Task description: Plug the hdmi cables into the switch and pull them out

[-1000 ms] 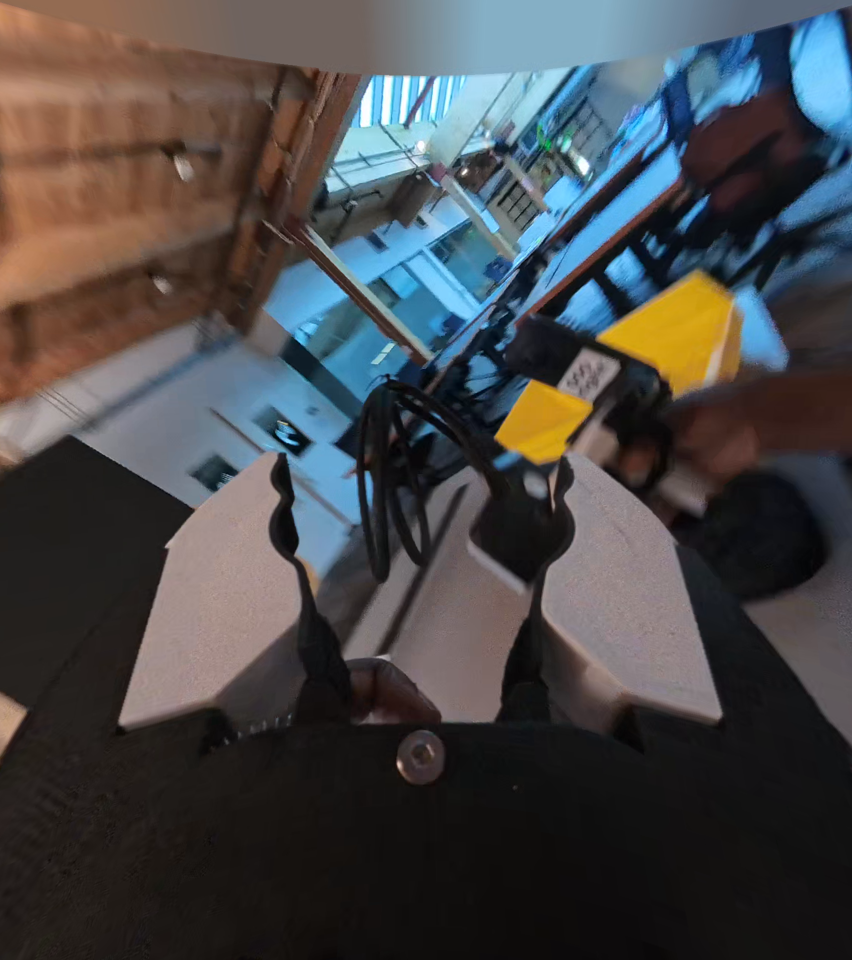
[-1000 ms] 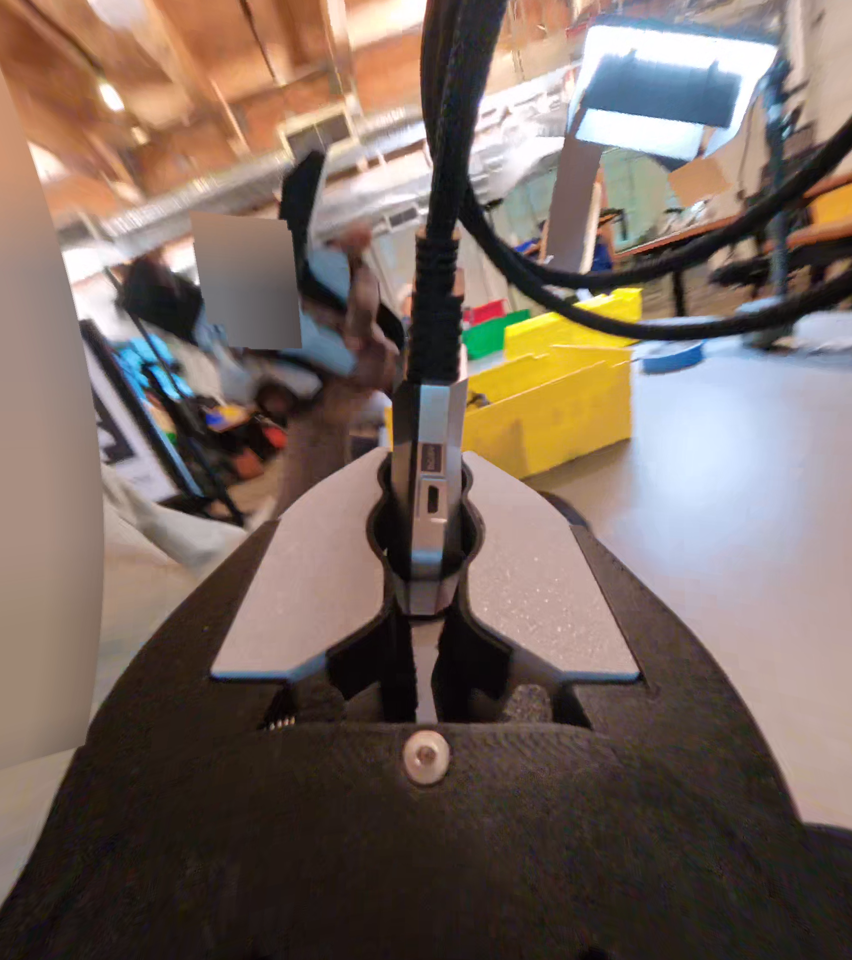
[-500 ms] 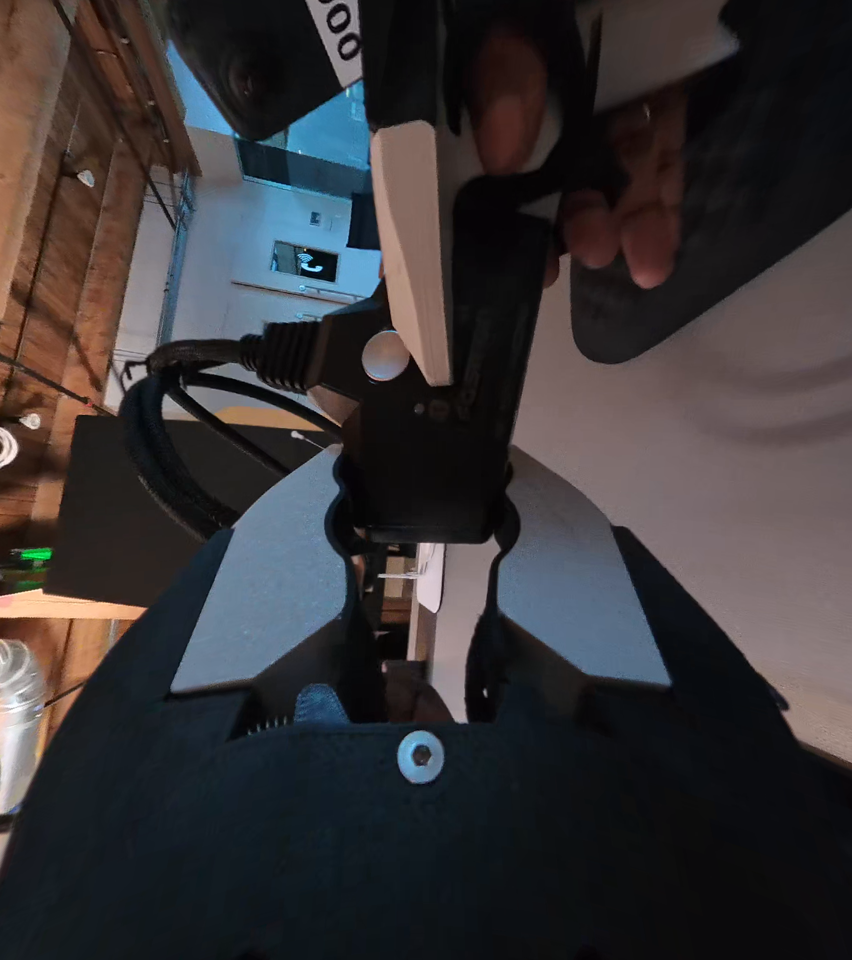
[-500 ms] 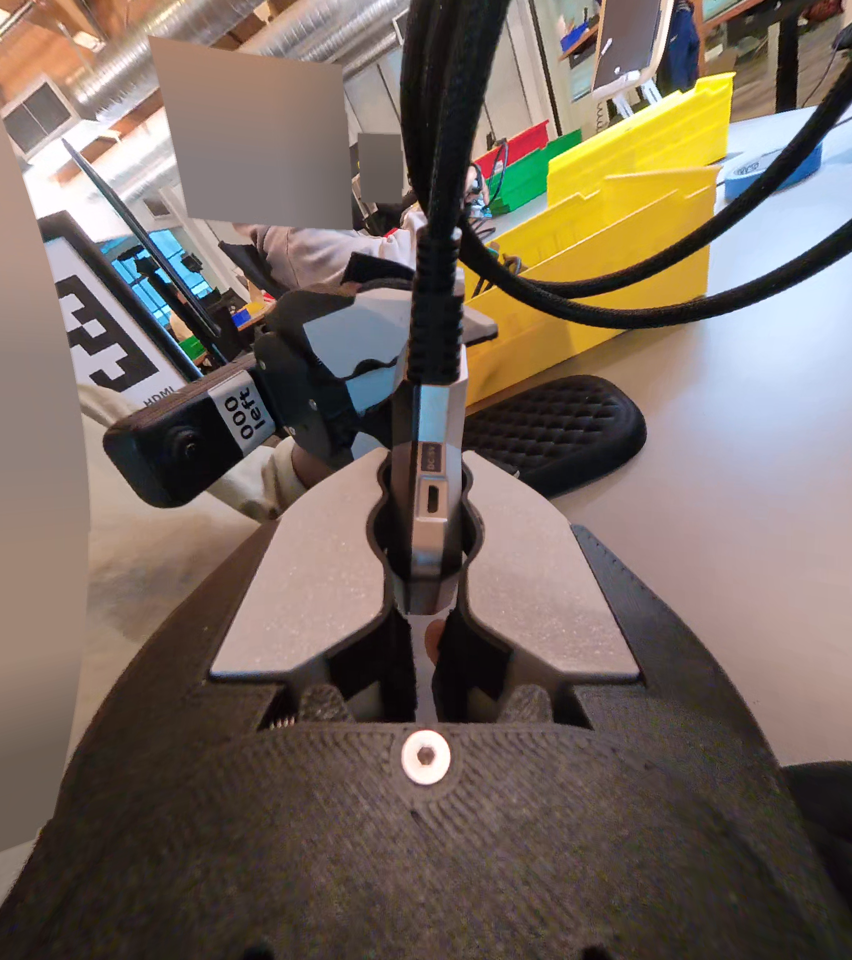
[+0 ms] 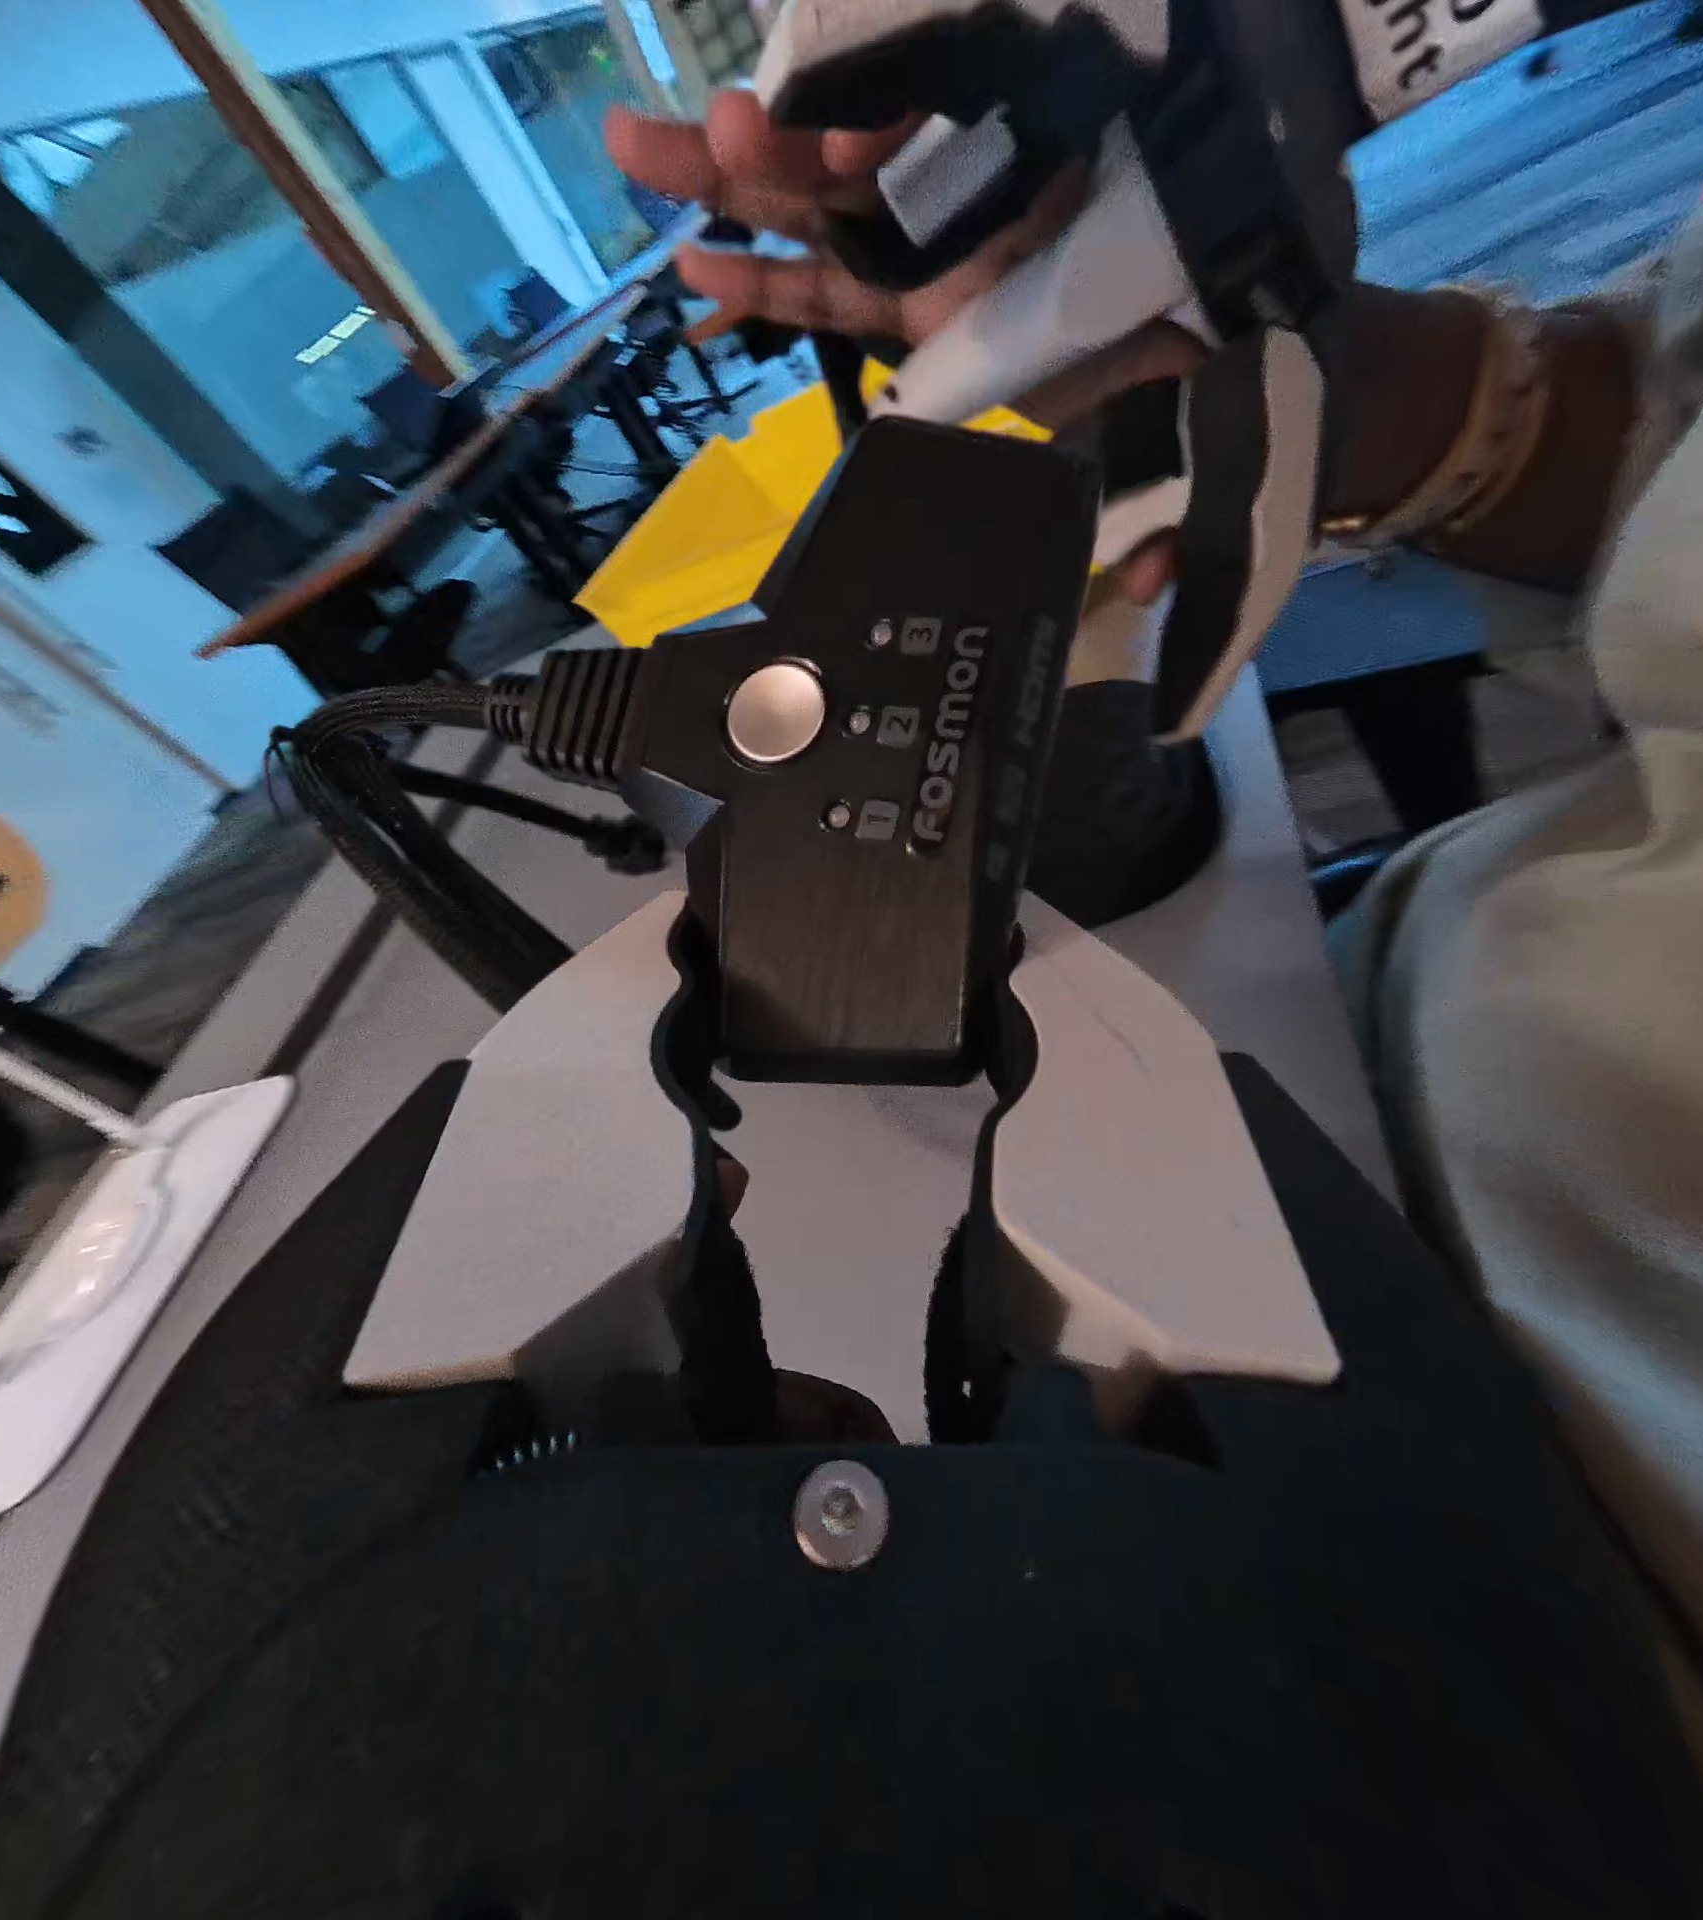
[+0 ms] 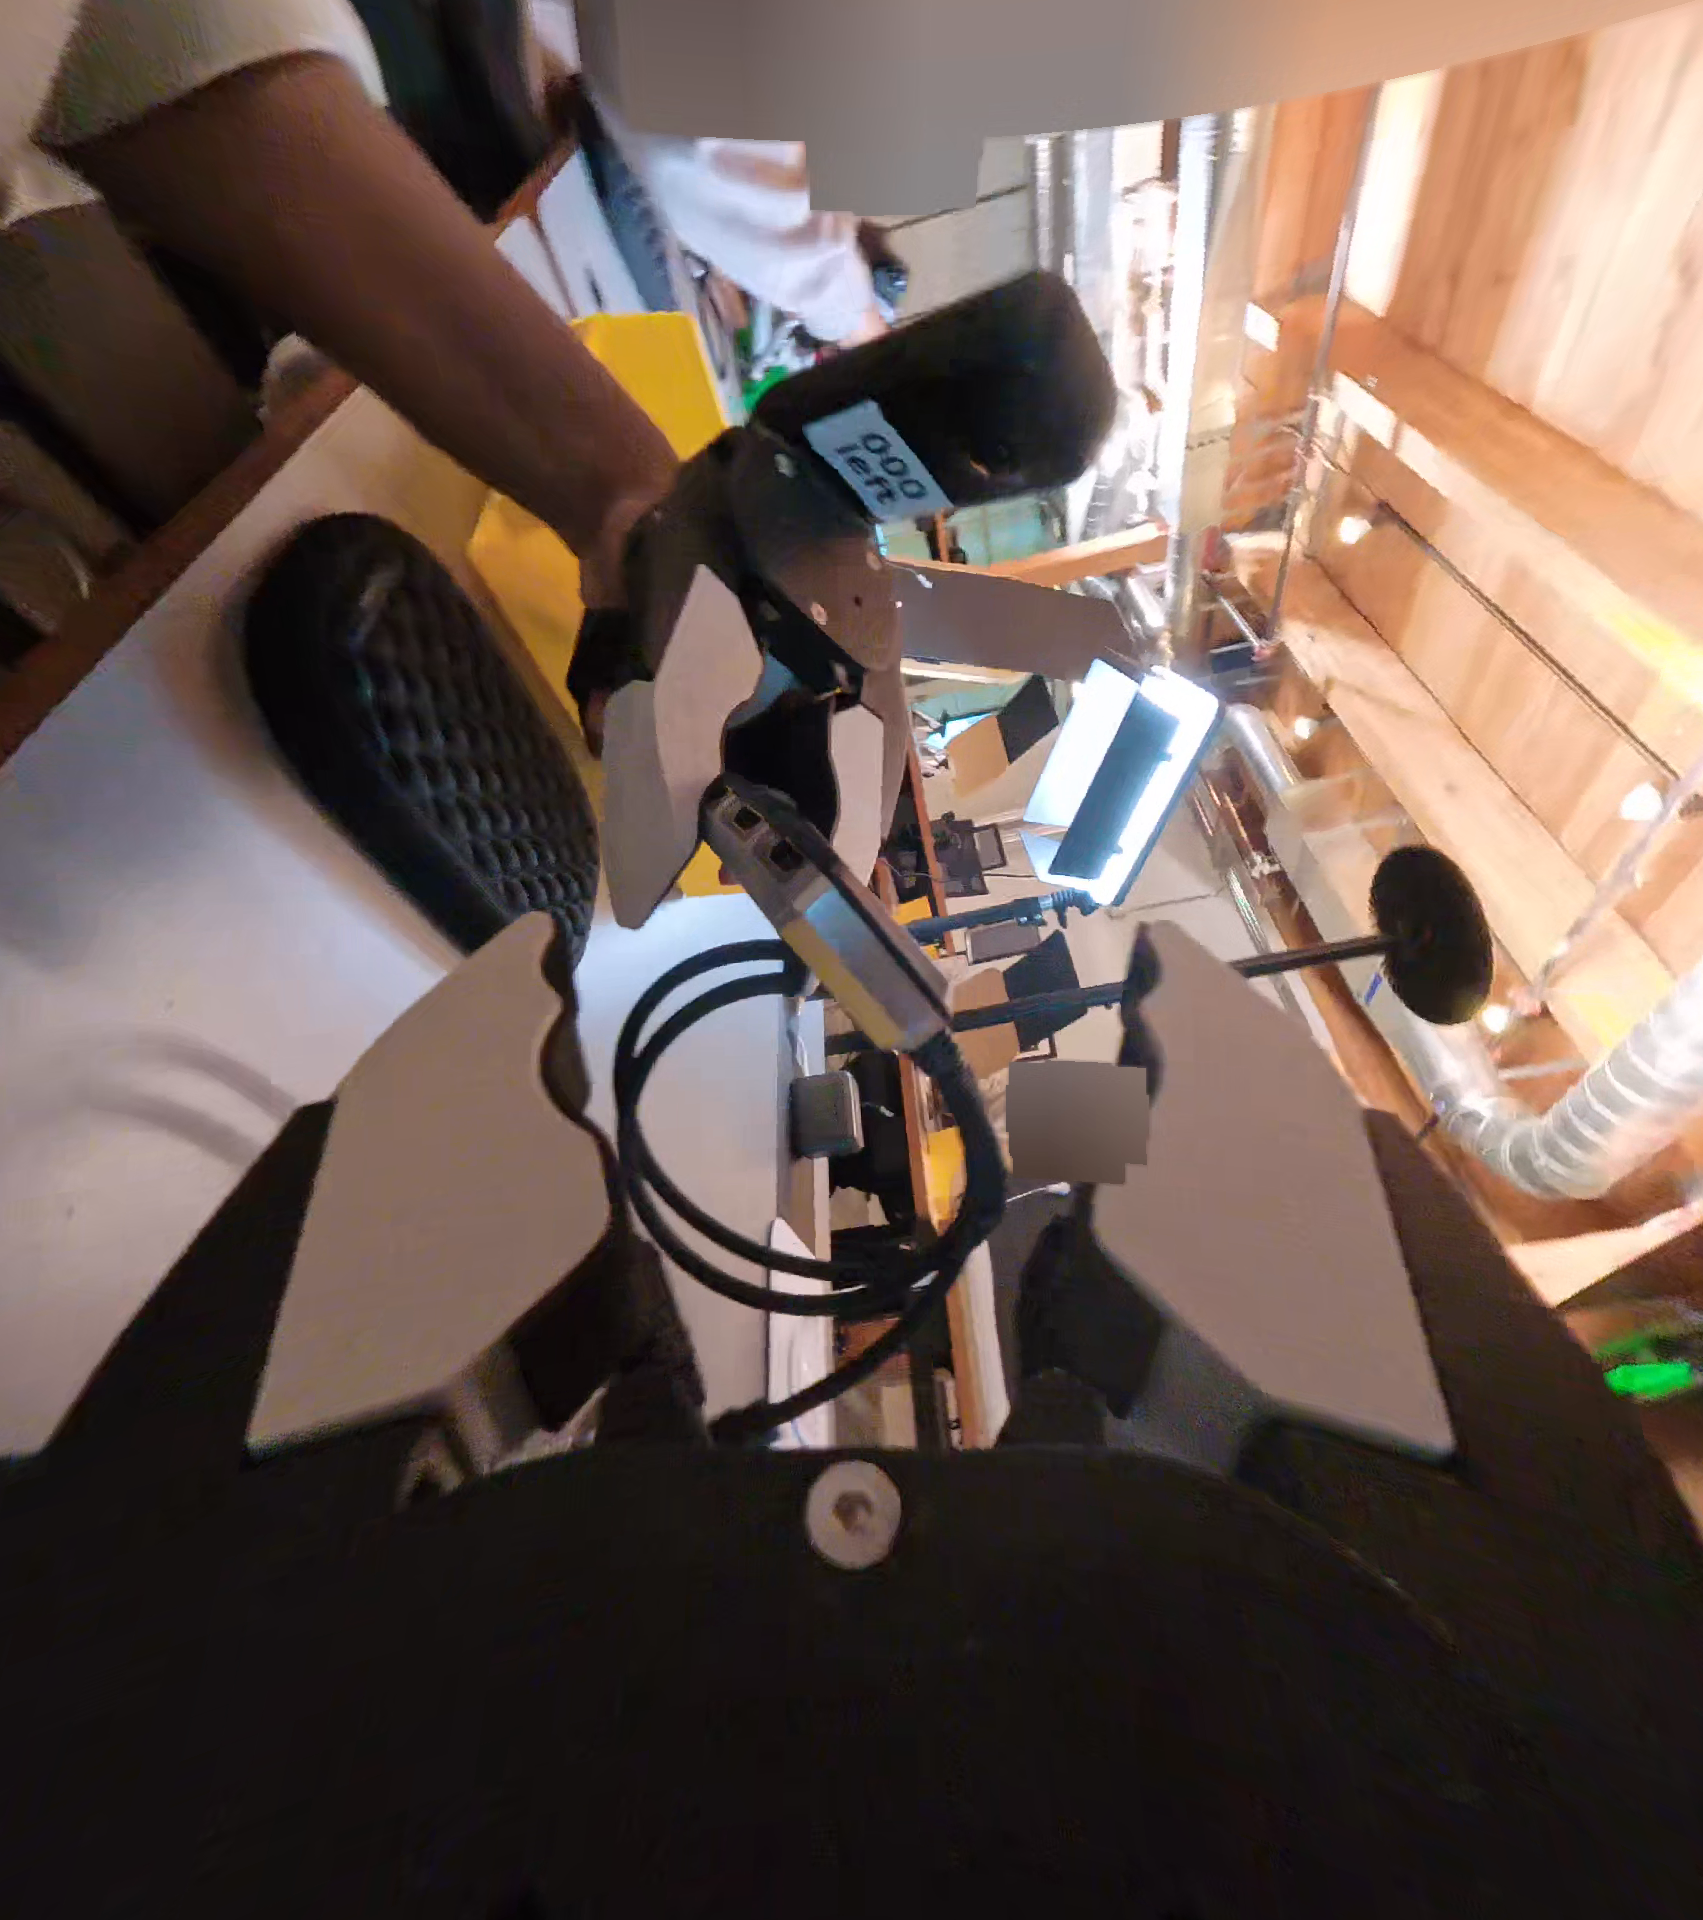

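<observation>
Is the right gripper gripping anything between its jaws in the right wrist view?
No. The right gripper has its jaws spread wide, with the switch held farther off by the left gripper.

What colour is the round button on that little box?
Silver, on the black brushed-metal switch box; the left wrist view shows it best.

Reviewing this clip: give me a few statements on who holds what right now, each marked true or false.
1. The left gripper grips the black switch. True.
2. The right gripper is clamped on a plug. False: its jaws stand wide open and empty.
3. A braided cable leaves the switch's side. True.
4. The switch lies flat on the table. False: it is held up off it.
5. A black padded mat lies on the table. True.
</observation>
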A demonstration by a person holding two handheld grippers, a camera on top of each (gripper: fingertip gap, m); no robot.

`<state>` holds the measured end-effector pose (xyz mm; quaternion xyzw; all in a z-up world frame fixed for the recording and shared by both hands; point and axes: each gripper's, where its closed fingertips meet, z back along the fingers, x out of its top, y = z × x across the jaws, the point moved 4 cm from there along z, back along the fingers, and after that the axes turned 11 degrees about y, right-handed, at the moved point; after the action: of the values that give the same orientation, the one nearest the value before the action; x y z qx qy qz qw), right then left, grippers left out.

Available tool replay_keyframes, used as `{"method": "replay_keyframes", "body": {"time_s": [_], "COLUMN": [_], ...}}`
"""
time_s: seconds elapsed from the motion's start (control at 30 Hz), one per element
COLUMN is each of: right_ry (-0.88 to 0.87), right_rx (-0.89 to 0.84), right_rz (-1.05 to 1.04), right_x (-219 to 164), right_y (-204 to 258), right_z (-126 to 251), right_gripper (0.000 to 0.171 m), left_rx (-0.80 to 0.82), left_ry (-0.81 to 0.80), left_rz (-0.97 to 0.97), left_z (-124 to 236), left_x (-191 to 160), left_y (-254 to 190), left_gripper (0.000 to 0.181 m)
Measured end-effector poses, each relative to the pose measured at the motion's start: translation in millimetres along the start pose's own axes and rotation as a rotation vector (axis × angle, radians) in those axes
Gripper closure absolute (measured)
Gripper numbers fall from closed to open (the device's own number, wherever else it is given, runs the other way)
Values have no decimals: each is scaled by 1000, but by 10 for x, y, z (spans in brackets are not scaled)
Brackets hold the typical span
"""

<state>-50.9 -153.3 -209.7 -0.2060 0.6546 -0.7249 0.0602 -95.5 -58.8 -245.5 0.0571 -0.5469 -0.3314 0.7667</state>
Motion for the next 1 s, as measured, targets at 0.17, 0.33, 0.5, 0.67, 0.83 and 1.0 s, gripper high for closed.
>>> {"method": "replay_keyframes", "body": {"time_s": [0.17, 0.33, 0.5, 0.67, 0.83, 1.0], "right_ry": [96, 222, 460, 593, 781, 865], "right_rx": [57, 33, -117, -134, -21, 55], "right_rz": [274, 332, 286, 170, 288, 282], "right_x": [-52, -143, -442, -780, -1066, -1272], "right_y": [124, 105, -27, 14, 395, 640], "right_z": [-108, -133, 18, 152, 71, -21], "right_gripper": [120, 151, 151, 151, 150, 149], "left_rx": [-154, -106, 224, 566, 809, 1036], "left_ry": [12, 15, -159, -207, -247, -144], "left_rz": [-4, 47, 85, 102, 183, 176], "left_z": [-63, -91, 372, 1105, 1809, 2275], "left_x": [28, 56, 202, 166, 134, -30], "left_y": [-96, 5, 221, 347, 468, 472], "left_gripper": [131, 129, 103, 112, 117, 124]}}
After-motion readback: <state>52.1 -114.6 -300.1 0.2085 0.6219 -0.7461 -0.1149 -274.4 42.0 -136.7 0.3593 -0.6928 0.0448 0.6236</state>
